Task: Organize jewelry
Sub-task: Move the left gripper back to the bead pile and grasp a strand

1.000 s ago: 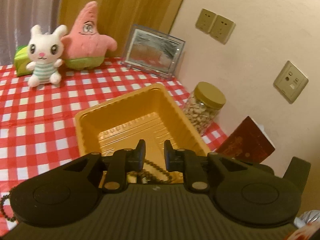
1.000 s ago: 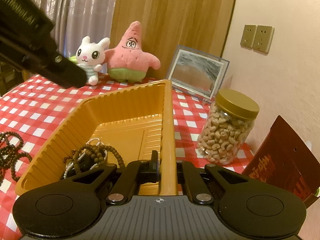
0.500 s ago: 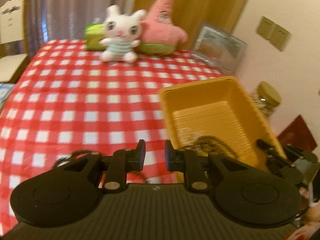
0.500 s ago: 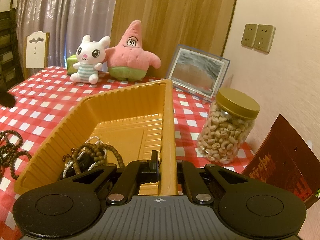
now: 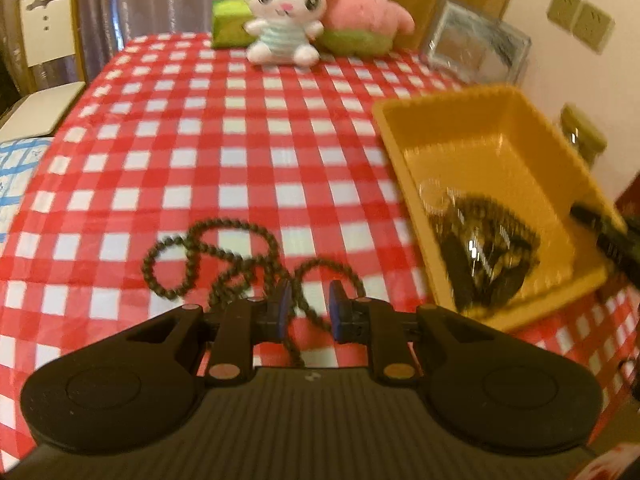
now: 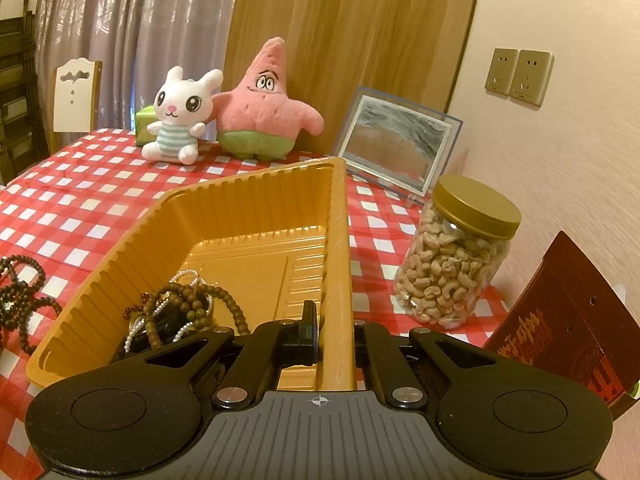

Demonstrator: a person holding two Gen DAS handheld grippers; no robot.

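A dark bead necklace [image 5: 192,248] lies in loops on the red-checked tablecloth, also seen at the left edge of the right wrist view [image 6: 20,296]. My left gripper [image 5: 310,306] hovers just over its near loops, open by a narrow gap, pads touching nothing; one strand runs below the gap. The yellow plastic tray [image 5: 480,144] sits to the right with a pile of bead strings and a pearl strand [image 6: 180,308] in its near corner. My right gripper [image 6: 334,328] is shut on the tray's [image 6: 240,216] right wall.
At the back stand a white bunny plush [image 6: 180,116], a pink star plush [image 6: 260,108], a green box [image 5: 230,22] and a picture frame [image 6: 396,144]. A jar of cashews [image 6: 456,256] and a dark red box [image 6: 560,312] sit right of the tray. A chair [image 6: 76,96] stands beyond the table.
My left gripper has swung from above the tray to the left and down, and now sits over the necklace on the cloth. The right gripper and the tray have not moved.
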